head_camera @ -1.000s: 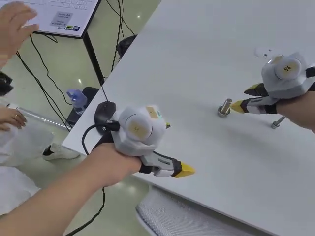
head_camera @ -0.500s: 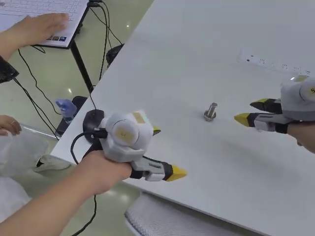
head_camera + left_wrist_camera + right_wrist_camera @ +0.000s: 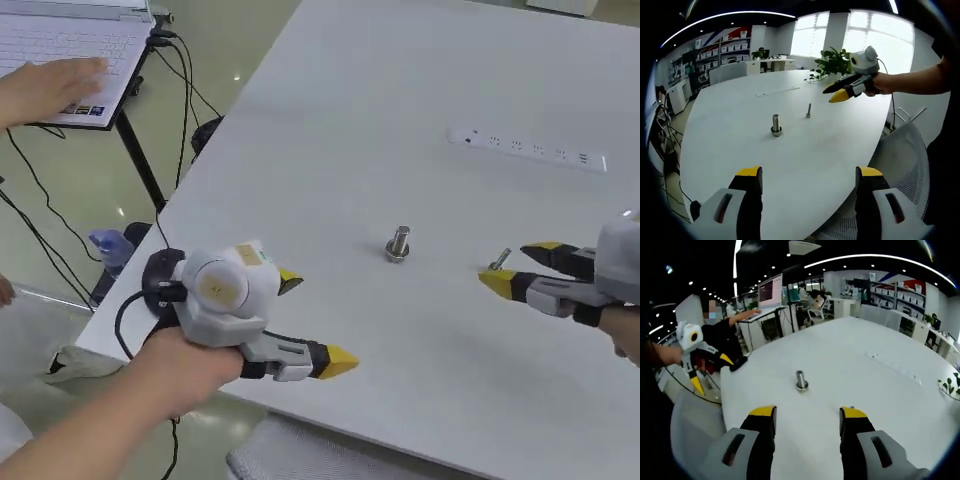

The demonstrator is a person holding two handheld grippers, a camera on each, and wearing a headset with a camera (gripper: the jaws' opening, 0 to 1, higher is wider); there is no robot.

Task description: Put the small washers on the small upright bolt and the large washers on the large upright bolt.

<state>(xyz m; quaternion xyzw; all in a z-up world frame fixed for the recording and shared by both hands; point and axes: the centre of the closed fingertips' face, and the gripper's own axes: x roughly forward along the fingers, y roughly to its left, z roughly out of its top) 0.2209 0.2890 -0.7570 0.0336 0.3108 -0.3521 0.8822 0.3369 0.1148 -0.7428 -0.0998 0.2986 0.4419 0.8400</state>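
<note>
Head view: left gripper (image 3: 315,322) sat off the near edge of the table (image 3: 330,130), jaws spread, nothing between them. Right gripper (image 3: 520,266) hovered over the top, also spread and empty, tips just beside the small bolt (image 3: 498,262). Large bolt (image 3: 398,243) stood upright between the two grippers, apart from the small one. Power strip (image 3: 525,148) lay further back. A hand (image 3: 50,85) rested on a laptop (image 3: 60,35) off to the side. Washers were too small to tell against the white top.

Left gripper view: left gripper (image 3: 809,172) was wide open and pointed at both bolts, large bolt (image 3: 776,125) nearer, small bolt (image 3: 809,110) behind it, right gripper (image 3: 836,94) beyond.

Right gripper view: right gripper (image 3: 808,412) was open, with the large bolt (image 3: 800,380) dead ahead between the jaw lines.

My read: nothing was loaded, so the step was fetching a washer. To do it well:
- pinch it by the rim, hole clear
- match size to bolt before moving
- come down along the bolt axis
- don't clip the small bolt with the right tips, it looked easy to topple
</note>
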